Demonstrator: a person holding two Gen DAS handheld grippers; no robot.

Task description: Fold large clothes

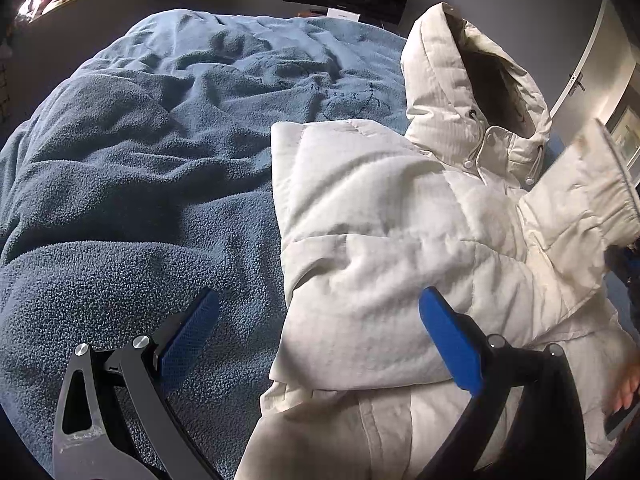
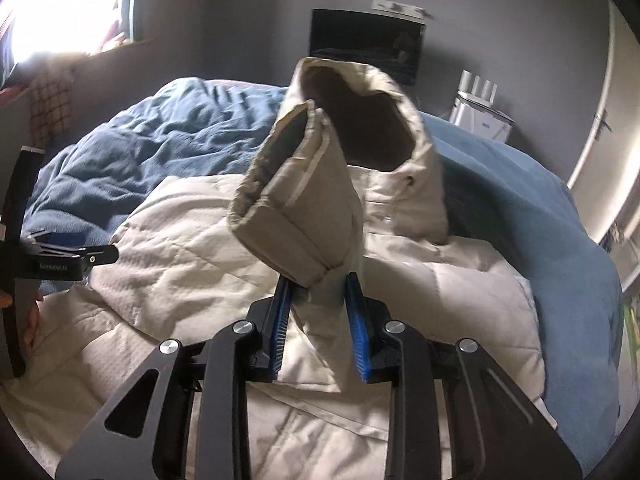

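A cream padded hooded jacket lies on a blue fleece blanket, its left sleeve folded across the chest and its hood standing up at the far end. My left gripper is open and empty, hovering over the jacket's left edge. My right gripper is shut on the jacket's right sleeve near the cuff and holds it lifted above the jacket body. The lifted sleeve also shows at the right of the left wrist view.
The blanket covers the bed on both sides of the jacket. A dark screen hangs on the grey wall beyond. A white appliance stands at the back right beside a door. A bright window is at the left.
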